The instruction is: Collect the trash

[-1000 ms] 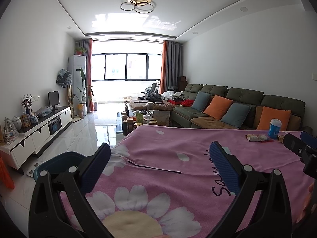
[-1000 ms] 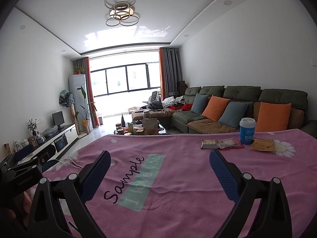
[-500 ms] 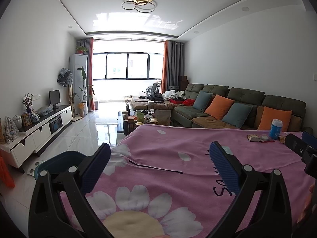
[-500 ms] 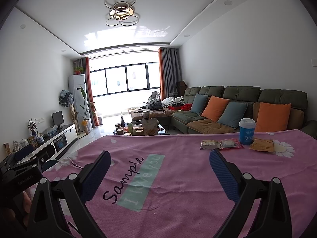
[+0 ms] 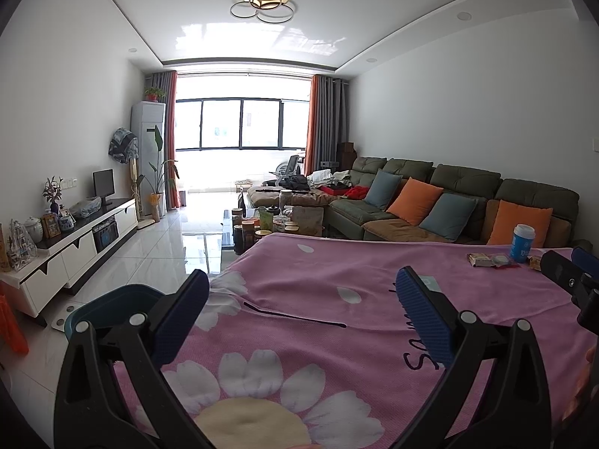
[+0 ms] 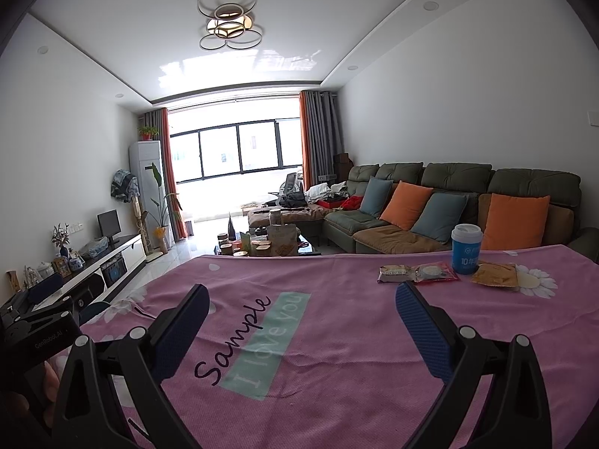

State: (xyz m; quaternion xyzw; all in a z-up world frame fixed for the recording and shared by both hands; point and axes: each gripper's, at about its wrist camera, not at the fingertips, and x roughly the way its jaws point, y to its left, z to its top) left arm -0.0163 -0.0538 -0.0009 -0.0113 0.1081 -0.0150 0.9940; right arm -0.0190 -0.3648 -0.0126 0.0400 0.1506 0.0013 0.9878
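Hovering: left tool wide open; right tool likewise, empty

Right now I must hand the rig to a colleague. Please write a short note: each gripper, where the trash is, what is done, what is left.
Left gripper: open, holds nothing, above the pink cloth near the table's left end.
Right gripper: open, holds nothing, fingers pointing over the cloth.
Trash, all at the far right of the table: a blue paper cup standing upright, a brown wrapper, a red wrapper beside it, and a yellow wrapper right of the cup.
A dark blue bin shows off the table's left edge, probably for the trash.
Done: nothing collected yet.
Left: pick up all four pieces; the right gripper is nearer to them.
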